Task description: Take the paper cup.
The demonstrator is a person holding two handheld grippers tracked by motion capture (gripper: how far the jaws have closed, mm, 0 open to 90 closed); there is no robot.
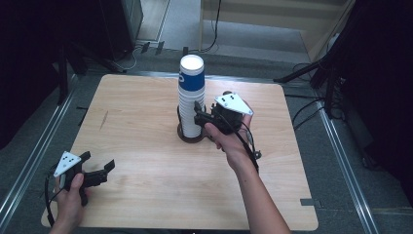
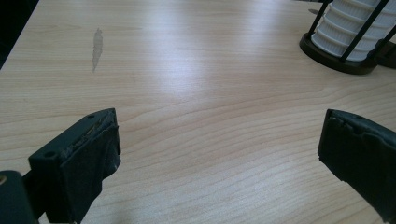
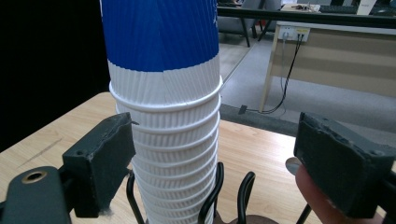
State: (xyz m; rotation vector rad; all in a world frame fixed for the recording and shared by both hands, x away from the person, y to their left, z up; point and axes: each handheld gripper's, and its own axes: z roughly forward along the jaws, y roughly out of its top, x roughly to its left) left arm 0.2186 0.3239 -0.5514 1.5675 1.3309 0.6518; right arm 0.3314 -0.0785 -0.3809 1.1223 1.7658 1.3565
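A tall stack of ribbed paper cups (image 1: 191, 92), white below and blue at the top, stands in a black wire holder (image 1: 190, 135) at the table's middle. My right gripper (image 1: 198, 113) is open right beside the stack's right side. In the right gripper view the cup stack (image 3: 173, 116) stands just ahead of the gap, close to the left jaw; a fingertip (image 3: 310, 196) shows under the right jaw. My left gripper (image 1: 100, 168) rests open near the table's front left corner, with nothing between its jaws. In the left gripper view the holder (image 2: 341, 58) sits far off at top right.
The wooden table (image 1: 146, 161) has a small grey scuff (image 1: 103, 120) at its left. Cables and dark stands lie on the floor around the table. A desk with a power strip (image 3: 294, 32) stands beyond the far edge.
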